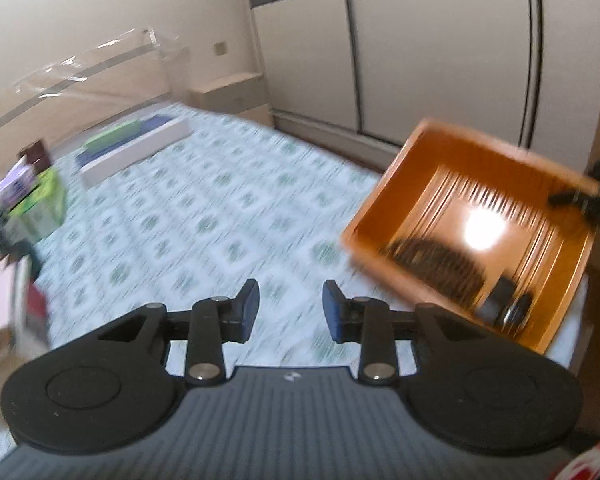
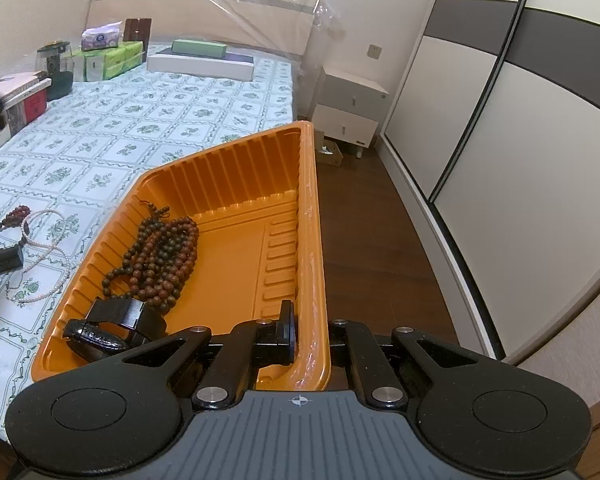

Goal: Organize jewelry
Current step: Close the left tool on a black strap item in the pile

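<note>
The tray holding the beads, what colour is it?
Orange, with ribbed walls. The tray shows best in the right wrist view.

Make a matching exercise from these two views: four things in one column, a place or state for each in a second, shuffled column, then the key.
Things
1. orange tray
2. brown bead strands
3. pearl necklace
4. left tool

Places or states
A. lying on the patterned bedsheet, outside the tray
B. open, nothing between the fingers
C. piled inside the tray
D. rim pinched by the right tool

Pairs: 1-D, 2-C, 3-A, 4-B
</note>
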`<state>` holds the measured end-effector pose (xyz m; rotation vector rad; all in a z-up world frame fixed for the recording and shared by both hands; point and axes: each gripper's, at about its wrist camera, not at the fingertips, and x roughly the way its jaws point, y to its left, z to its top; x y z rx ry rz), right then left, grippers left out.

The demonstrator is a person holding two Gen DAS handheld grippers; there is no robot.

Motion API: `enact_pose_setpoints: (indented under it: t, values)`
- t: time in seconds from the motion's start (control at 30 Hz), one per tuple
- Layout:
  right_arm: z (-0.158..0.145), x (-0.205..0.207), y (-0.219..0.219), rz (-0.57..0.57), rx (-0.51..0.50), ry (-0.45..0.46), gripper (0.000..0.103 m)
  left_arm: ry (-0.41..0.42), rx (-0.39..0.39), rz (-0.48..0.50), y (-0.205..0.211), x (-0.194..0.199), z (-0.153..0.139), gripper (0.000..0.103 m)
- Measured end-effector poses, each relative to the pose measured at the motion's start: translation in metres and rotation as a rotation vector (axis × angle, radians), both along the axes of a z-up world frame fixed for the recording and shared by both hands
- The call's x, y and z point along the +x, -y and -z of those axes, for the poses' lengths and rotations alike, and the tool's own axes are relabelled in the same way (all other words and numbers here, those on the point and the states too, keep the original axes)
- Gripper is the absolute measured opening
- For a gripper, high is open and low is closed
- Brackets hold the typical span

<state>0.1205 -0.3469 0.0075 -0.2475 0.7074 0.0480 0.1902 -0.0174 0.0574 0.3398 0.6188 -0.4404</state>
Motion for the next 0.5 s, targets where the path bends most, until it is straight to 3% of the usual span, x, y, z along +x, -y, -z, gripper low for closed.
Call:
enact_pose_setpoints:
  t: [0.2, 0.5]
  values:
    - [0.0, 0.001, 0.0, 0.006, -0.005, -0.005, 0.006, -0.036, 0.057, -0.043, -0.025, -0.036, 0.044, 0.036]
    - [-0.001, 0.001, -0.002, 0.007, -0.016, -0.01, 0.006, -0.08, 0.036, 0.017, -0.004, -0.061, 0.096, 0.037]
